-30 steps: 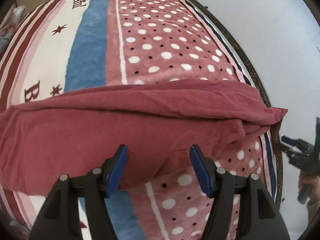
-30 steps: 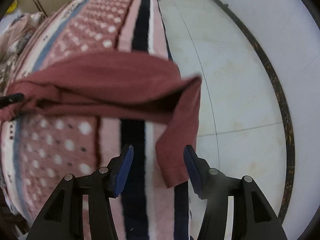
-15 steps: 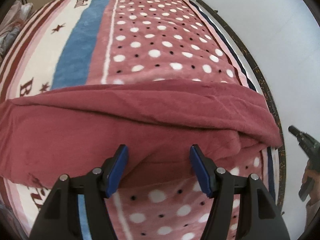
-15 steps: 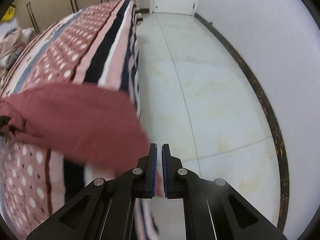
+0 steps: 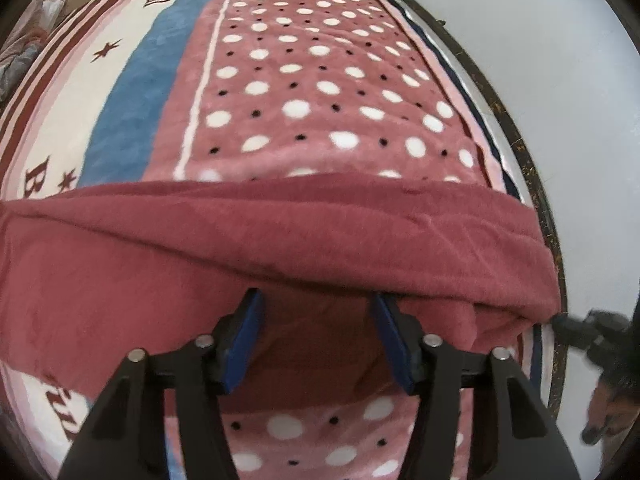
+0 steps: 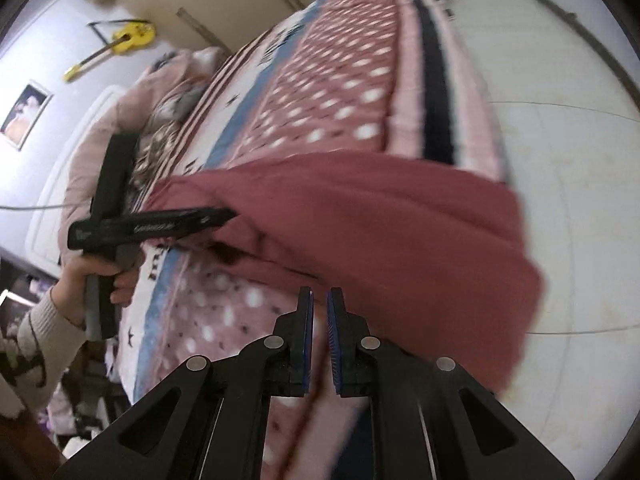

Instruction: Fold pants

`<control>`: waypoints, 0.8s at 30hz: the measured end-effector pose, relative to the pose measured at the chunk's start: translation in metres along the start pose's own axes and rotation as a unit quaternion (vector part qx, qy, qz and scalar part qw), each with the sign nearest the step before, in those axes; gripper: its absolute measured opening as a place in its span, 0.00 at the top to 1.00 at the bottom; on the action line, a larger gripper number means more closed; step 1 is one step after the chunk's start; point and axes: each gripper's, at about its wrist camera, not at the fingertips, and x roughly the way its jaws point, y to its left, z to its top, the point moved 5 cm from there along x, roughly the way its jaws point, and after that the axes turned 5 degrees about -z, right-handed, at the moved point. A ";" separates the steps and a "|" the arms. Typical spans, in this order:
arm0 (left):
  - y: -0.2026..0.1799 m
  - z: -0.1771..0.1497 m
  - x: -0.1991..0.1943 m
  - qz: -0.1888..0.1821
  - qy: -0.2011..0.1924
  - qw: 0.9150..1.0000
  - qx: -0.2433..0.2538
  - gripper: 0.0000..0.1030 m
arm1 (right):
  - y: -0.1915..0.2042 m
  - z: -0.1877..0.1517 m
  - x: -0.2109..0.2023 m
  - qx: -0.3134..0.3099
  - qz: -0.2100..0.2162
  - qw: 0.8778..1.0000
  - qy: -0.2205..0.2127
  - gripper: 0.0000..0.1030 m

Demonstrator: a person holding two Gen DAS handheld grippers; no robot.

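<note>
The dark red pants (image 5: 280, 240) lie across the patterned bed blanket (image 5: 320, 80), a folded layer lifted over the lower one. My left gripper (image 5: 316, 340) is open, its blue pads (image 5: 244, 344) reaching under the raised fold. In the right wrist view the pants (image 6: 380, 216) hang over the bed's edge. My right gripper (image 6: 319, 332) is shut on the pants' lower edge, with cloth between the pads. The left gripper (image 6: 160, 224) shows there too, poked into the pants' left end.
The blanket (image 6: 340, 80) has white dots, a blue stripe and lettering. Pale tiled floor (image 6: 560, 160) lies right of the bed. Pillows and bedding (image 6: 168, 96) pile at the head end. A yellow guitar (image 6: 120, 40) hangs on the wall. The right gripper (image 5: 592, 332) shows at the bed's right edge.
My right gripper closed on the hanging pants end and swung left toward the bed. My left gripper pushed forward under the fold, staying open.
</note>
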 end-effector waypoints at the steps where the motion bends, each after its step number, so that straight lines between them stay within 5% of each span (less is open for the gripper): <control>1: -0.002 0.004 0.001 -0.006 -0.004 1.000 0.001 0.54 | 0.007 0.005 0.009 -0.003 0.004 1.000 0.000 0.96; 6: -0.016 0.025 0.009 -0.033 -0.017 0.999 0.020 0.58 | 0.029 0.023 0.040 0.010 0.030 0.999 -0.013 0.96; 12: -0.021 0.050 0.014 -0.046 -0.027 0.998 0.035 0.58 | 0.045 0.046 0.067 0.015 0.002 0.999 -0.031 0.96; 24: -0.003 0.061 0.018 -0.059 -0.007 0.997 0.048 0.58 | -0.020 0.050 0.046 0.031 -0.184 0.982 -0.017 0.97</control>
